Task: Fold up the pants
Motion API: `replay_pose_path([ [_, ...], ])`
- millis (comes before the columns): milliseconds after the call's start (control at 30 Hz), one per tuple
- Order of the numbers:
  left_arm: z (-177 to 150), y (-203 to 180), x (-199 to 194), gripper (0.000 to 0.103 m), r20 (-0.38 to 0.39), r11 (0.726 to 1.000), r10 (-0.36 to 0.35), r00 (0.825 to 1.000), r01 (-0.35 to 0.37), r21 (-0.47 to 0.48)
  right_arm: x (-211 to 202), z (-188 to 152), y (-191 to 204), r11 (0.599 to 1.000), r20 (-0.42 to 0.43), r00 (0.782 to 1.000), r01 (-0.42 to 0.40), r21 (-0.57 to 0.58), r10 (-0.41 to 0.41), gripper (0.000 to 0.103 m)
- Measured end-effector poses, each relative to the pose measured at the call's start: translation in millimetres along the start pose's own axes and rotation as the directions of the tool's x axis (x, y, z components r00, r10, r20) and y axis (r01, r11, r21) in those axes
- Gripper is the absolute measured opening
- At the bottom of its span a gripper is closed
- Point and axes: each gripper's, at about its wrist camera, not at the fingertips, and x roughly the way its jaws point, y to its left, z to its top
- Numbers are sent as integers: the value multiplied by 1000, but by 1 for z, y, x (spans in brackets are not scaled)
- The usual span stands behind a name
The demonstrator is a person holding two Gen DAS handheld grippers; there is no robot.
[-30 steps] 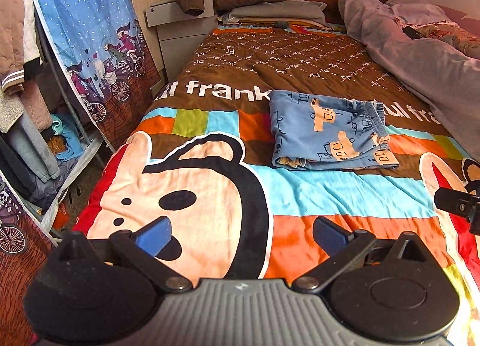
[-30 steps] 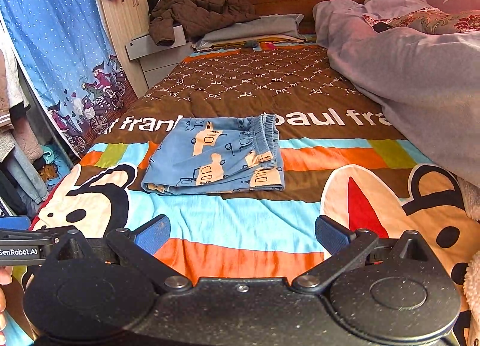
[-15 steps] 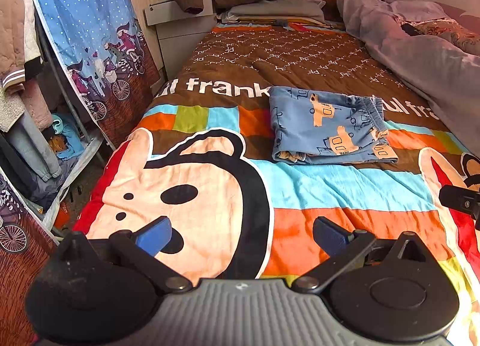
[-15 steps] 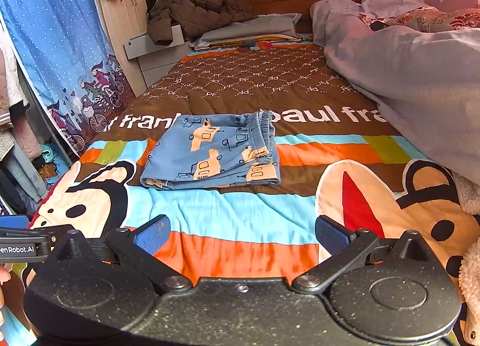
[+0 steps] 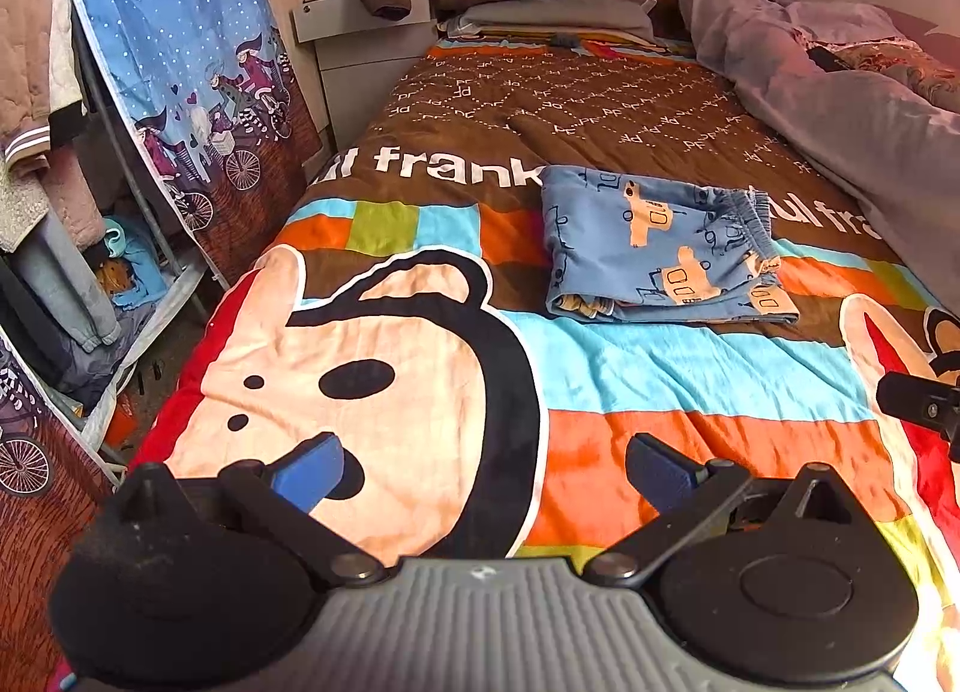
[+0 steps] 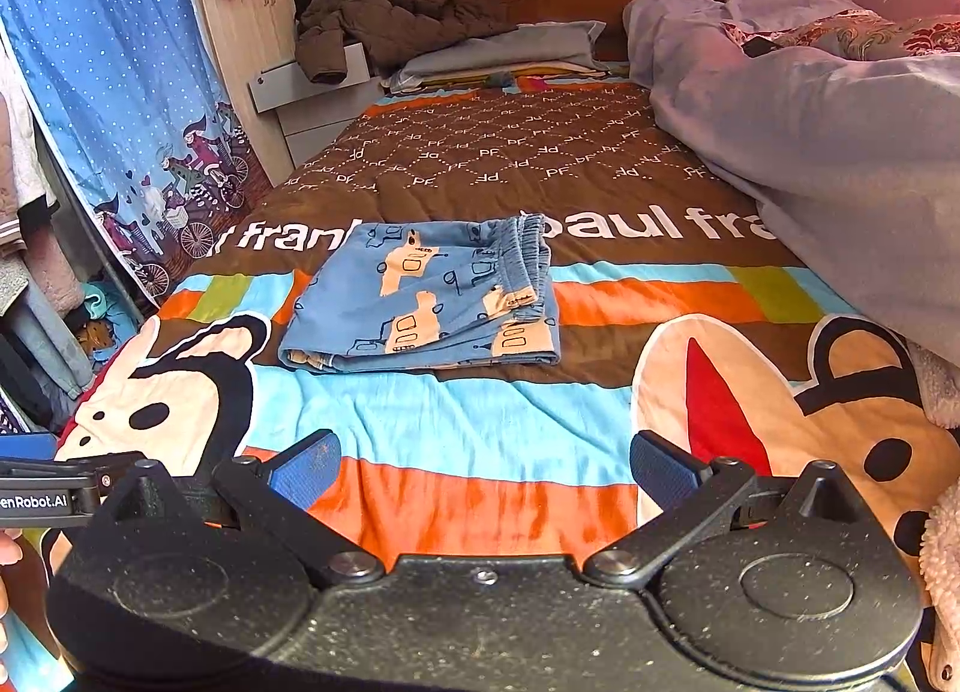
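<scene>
Left hand-held gripper [image 5: 483,467] spread — soft pants [image 5: 663,248] folded square.

**What you cannot make out**

Your folded pants [image 5: 660,248] hide their inner layers; only the stacked edges show along the near side. The grey duvet [image 6: 828,152] runs off the right edge and covers the bedspread [image 6: 480,416] beneath it. In the left wrist view the right gripper [image 5: 918,404] is cut by the frame, so you cannot judge its fingers there. The bedspread lettering is partly hidden behind the pants.
</scene>
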Motion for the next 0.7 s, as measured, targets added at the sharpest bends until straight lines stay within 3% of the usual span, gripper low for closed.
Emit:
replay_pose_path([
  [700,-2,-2,13,103,-44,999,-16,999,14,-36,14,0,0,1000,-29,999,-20,-9,19,102],
])
